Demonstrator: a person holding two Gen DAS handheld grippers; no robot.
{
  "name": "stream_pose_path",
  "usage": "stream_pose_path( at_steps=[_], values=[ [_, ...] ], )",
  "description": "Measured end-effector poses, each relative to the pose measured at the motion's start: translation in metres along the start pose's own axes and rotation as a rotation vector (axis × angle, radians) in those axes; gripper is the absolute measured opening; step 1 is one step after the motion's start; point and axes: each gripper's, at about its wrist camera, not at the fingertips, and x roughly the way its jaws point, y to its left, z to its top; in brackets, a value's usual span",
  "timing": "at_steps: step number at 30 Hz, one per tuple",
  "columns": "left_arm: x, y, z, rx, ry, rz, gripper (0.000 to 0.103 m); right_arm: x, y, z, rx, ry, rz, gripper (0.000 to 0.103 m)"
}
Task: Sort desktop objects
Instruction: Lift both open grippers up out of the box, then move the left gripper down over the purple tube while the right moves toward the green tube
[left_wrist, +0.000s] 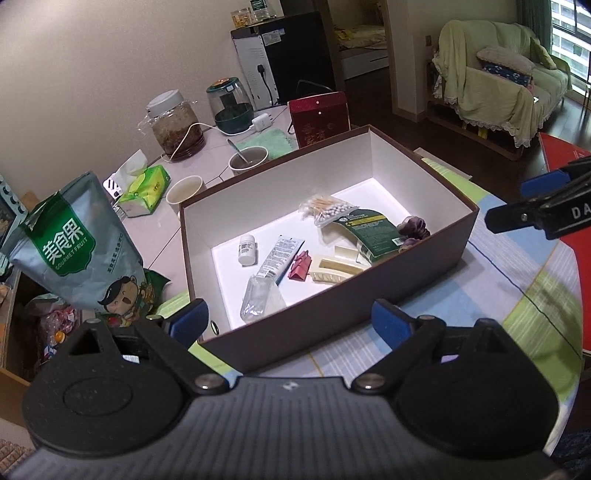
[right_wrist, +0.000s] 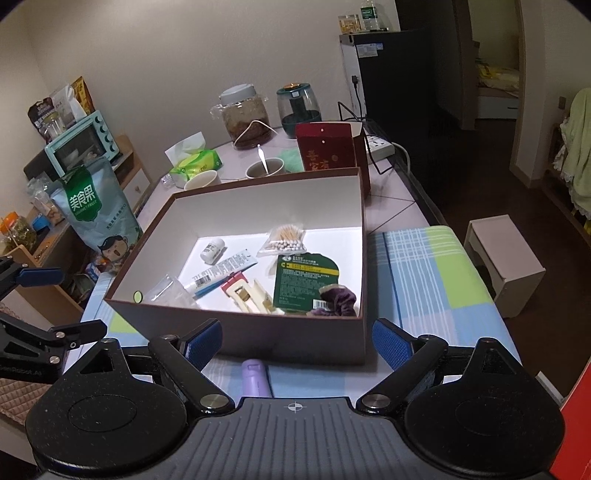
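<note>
So the little lilac plastic tube (right_wrist: 254, 380) lies on the checked cloth just outside the brown cardboard box (right_wrist: 280, 339), pointing lengthwise at it, right between the right gripper (right_wrist: 297, 341) fingers. Both grippers, left gripper (left_wrist: 290, 321) too, are spread wide, holding nothing.

open brown box (right_wrist: 295, 336) sits on the checked cloth, white inside, holding a pill bottle (right_wrist: 212, 250), tube (right_wrist: 221, 273), cotton swabs (right_wrist: 284, 240), green packet (right_wrist: 304, 282), purple scrunchie (right_wrist: 338, 300); a lilac item (right_wrist: 254, 380) lies just outside.
</note>
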Motion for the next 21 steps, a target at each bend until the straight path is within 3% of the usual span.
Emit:
stream_pose_path(
  at_steps=[1,10,21],
  values=[
    [-0.001,-0.001,-0.001,-0.002,0.002,0.003,0.094,-0.001,0.0,-0.002,0.0,0.0,0.001,0.103],
    [-0.004,-0.009,-0.011,-0.02,0.009,-0.008,0.095,-0.014,0.004,-0.011,-0.014,-0.017,0.002,0.103],
    [0.009,-0.02,-0.02,-0.028,0.052,-0.017,0.095,-0.005,-0.011,-0.024,0.03,0.037,0.002,0.103]
  ],
)
